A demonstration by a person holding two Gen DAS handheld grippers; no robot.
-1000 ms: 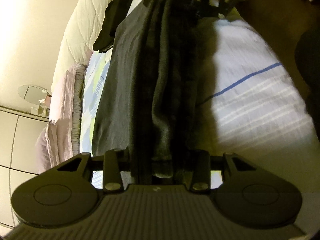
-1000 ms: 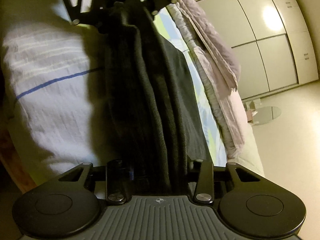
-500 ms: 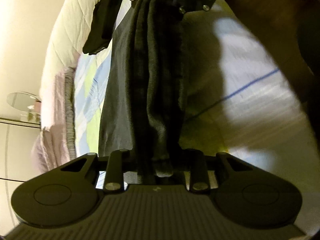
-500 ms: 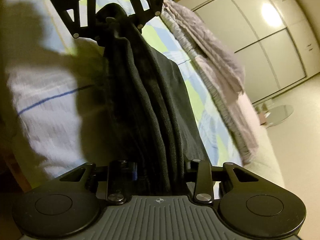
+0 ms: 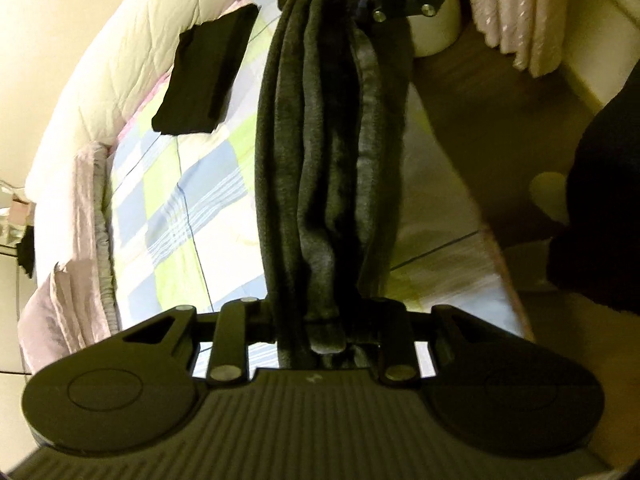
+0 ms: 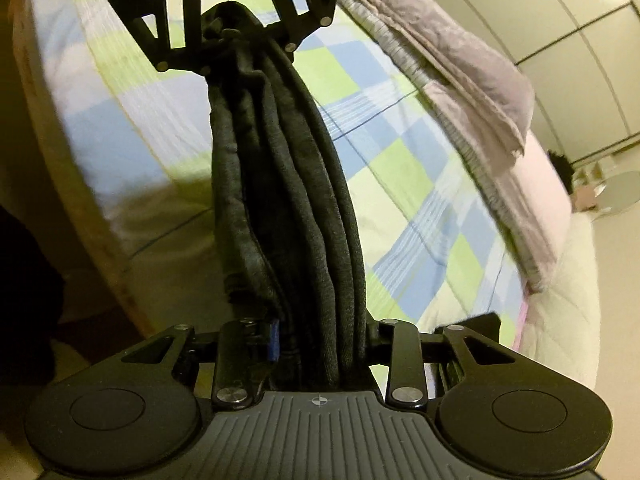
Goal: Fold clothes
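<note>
- The dark garment [image 5: 320, 152] hangs bunched in long vertical folds between the two grippers, stretched from one to the other above the bed [image 5: 176, 184]; a second ago it lay lower, close over the sheet, and now the checked bedding shows wide on either side of it.
- The left gripper [image 5: 324, 332] has one end of the cloth pinched between its fingers — the jaws are narrowed onto the bunched fabric, a shade tighter than a second ago.
- The right gripper [image 6: 320, 344] clamps the other end, jaws partly closed with the folds packed between them, also a little narrower than before.
- In each wrist view the opposite gripper shows at the top of the frame, gripping the far end of the garment [image 6: 280, 168].
- A folded black piece [image 5: 204, 76] lies on the bed near the cream quilt [image 5: 100, 80] — a second ago it was only partly in sight at the frame's upper edge.
- A crumpled lilac blanket [image 6: 460, 68] lies along the bed's far side in the right view, wardrobe doors [image 6: 560, 12] behind it.
- A dark sleeve [image 5: 600, 200] of the person fills the right edge of the left view.
</note>
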